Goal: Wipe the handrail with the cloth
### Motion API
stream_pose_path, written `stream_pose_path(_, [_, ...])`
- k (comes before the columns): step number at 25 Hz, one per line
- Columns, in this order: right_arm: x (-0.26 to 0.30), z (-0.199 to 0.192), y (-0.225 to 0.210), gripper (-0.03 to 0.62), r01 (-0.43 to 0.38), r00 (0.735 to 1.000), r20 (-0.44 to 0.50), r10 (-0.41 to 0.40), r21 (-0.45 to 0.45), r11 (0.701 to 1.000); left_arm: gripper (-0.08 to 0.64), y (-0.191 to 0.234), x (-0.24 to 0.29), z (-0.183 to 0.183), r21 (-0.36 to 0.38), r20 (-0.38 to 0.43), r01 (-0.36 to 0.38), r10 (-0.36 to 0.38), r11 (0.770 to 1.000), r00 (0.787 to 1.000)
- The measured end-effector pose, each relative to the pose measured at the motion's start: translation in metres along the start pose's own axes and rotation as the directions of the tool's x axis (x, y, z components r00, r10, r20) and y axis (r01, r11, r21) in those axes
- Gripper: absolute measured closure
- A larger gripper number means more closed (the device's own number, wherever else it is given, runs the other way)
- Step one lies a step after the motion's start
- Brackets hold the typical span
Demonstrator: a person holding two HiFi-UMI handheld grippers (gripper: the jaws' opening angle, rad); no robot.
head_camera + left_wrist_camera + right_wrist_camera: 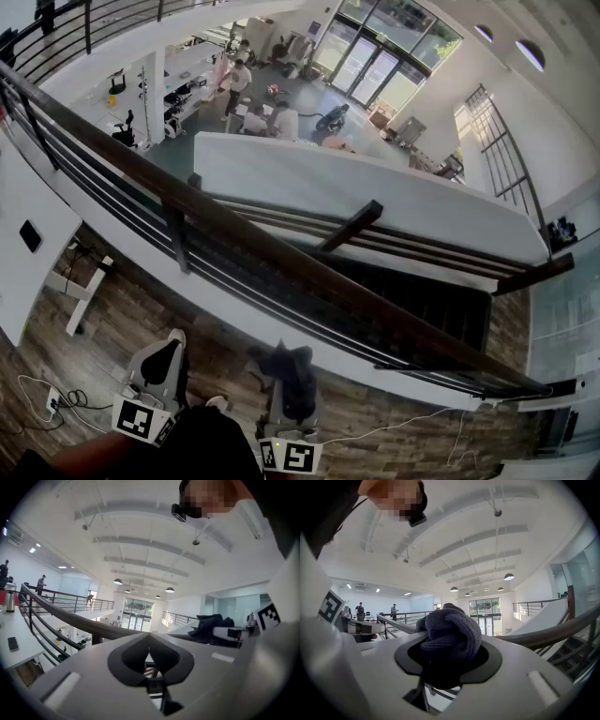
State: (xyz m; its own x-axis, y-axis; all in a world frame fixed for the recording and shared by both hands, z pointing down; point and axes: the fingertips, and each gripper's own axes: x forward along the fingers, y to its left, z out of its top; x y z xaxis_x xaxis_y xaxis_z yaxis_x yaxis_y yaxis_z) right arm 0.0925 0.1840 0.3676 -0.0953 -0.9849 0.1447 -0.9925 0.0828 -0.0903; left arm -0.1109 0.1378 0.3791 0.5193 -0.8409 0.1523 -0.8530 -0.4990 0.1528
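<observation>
In the head view both grippers sit at the bottom edge, partly cut off. We see the right gripper's [449,656] fingers clenched on the bunched dark cloth [452,632], which hides their tips. The left gripper's [149,637] fingers are pressed together, empty. The handrail [281,253] runs from upper left to lower right, clear of the cloth.

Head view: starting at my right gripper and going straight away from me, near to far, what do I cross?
right gripper, jaws shut on the cloth → plank floor → handrail → white parapet wall → people on the lower floor → glass entrance doors
</observation>
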Motion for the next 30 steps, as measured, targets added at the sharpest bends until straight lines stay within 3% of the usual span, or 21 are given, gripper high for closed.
stream_pose_path(5, [-0.031, 0.009, -0.017, 0.433, -0.010, 0.999, 0.040, 0.010, -0.018, 1.000, 0.560, -0.053, -0.005, 0.003, 0.026, 0.039, 0.044, -0.045, 0.999, 0.998])
stream_pose_path(13, [-0.071, -0.003, -0.025, 0.426, 0.076, 0.997, 0.028, -0.077, 0.054, 0.996, 0.560, -0.072, -0.022, 0.027, 0.083, 0.063, 0.122, -0.127, 0.989, 0.990])
stream_pose_path(20, [-0.053, -0.013, -0.018, 0.425, 0.038, 0.998, 0.047, -0.039, 0.016, 0.999, 0.560, -0.031, -0.028, 0.002, 0.030, 0.044, 0.020, -0.021, 0.999, 0.999])
stream_pose_path(27, [-0.055, 0.006, -0.023, 0.423, -0.057, 0.997, 0.049, 0.057, 0.002, 0.998, 0.560, -0.042, -0.035, 0.025, 0.019, 0.091, -0.082, 0.080, 0.996, 0.993])
stream_pose_path(30, [-0.052, 0.007, -0.018, 0.423, -0.093, 0.994, 0.055, 0.093, 0.000, 0.996, 0.560, -0.045, -0.033, 0.028, 0.039, 0.109, -0.096, 0.092, 0.995, 0.990])
